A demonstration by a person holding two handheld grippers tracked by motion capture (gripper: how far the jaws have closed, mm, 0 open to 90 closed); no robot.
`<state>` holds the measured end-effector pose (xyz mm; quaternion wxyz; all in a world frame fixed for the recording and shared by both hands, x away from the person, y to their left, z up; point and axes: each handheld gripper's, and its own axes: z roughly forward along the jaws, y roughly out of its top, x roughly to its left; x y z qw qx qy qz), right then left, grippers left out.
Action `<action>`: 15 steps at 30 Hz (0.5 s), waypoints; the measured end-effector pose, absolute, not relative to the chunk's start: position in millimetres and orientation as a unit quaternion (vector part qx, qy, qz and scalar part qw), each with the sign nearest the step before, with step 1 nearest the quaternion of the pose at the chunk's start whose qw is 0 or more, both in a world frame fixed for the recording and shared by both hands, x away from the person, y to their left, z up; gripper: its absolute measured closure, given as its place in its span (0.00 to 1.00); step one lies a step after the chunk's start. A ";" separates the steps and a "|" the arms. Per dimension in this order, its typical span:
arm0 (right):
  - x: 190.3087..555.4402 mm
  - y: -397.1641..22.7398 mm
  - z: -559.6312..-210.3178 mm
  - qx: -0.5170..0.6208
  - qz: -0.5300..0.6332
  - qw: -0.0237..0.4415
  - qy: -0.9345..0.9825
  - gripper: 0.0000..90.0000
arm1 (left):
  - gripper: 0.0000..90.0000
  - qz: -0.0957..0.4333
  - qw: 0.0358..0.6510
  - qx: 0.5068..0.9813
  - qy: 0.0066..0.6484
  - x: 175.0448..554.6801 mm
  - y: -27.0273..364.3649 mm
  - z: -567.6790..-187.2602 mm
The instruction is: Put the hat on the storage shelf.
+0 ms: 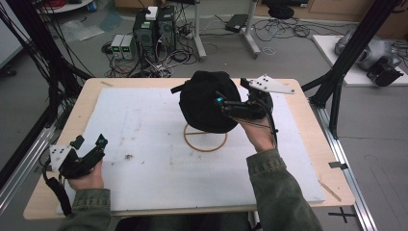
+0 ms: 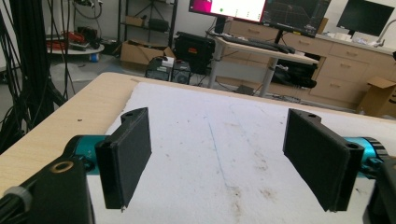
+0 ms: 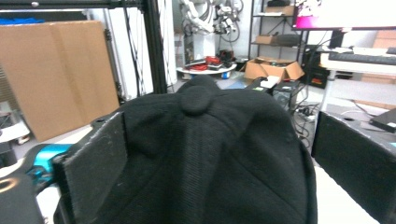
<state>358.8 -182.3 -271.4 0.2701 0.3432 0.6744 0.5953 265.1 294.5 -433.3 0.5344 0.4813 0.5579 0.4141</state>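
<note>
Black cap [image 1: 207, 101] sits over the wooden ring stand [image 1: 205, 137] mid-bench, top button facing the right tongs [image 1: 226, 103] — jaws spread, flanking the crown, not visibly gripping. Left tongs [image 1: 89, 142] wide open, empty, near the bench's [image 1: 110, 86] left edge.

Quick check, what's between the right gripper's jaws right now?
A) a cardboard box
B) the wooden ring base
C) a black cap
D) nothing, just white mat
C: in the right gripper view the black cap, its top button visible, sits between the two spread jaws, and the high view shows the right gripper at the cap's side, above the wooden ring.
</note>
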 end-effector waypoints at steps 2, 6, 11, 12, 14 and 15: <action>358.8 -184.2 -271.6 0.345 0.596 0.268 0.674 0.03 | 0.26 0.414 0.534 0.481 0.559 265.1 294.6 -433.3; 357.5 -192.4 -275.6 0.349 0.592 0.267 0.675 0.03 | 0.26 0.415 0.533 0.481 0.558 265.2 294.1 -433.4; 355.2 -206.4 -281.0 0.360 0.596 0.271 0.665 0.03 | 0.26 0.416 0.533 0.480 0.559 265.6 293.5 -433.5; 354.3 -209.3 -282.9 0.363 0.594 0.271 0.665 0.03 | 0.26 0.416 0.532 0.481 0.559 265.7 293.4 -433.5; 352.4 -214.5 -285.8 0.364 0.589 0.277 0.666 0.03 | 0.26 0.416 0.532 0.482 0.558 265.8 293.3 -433.6; 351.4 -216.4 -286.8 0.367 0.589 0.279 0.664 0.03 | 0.26 0.416 0.532 0.483 0.558 265.7 293.1 -433.6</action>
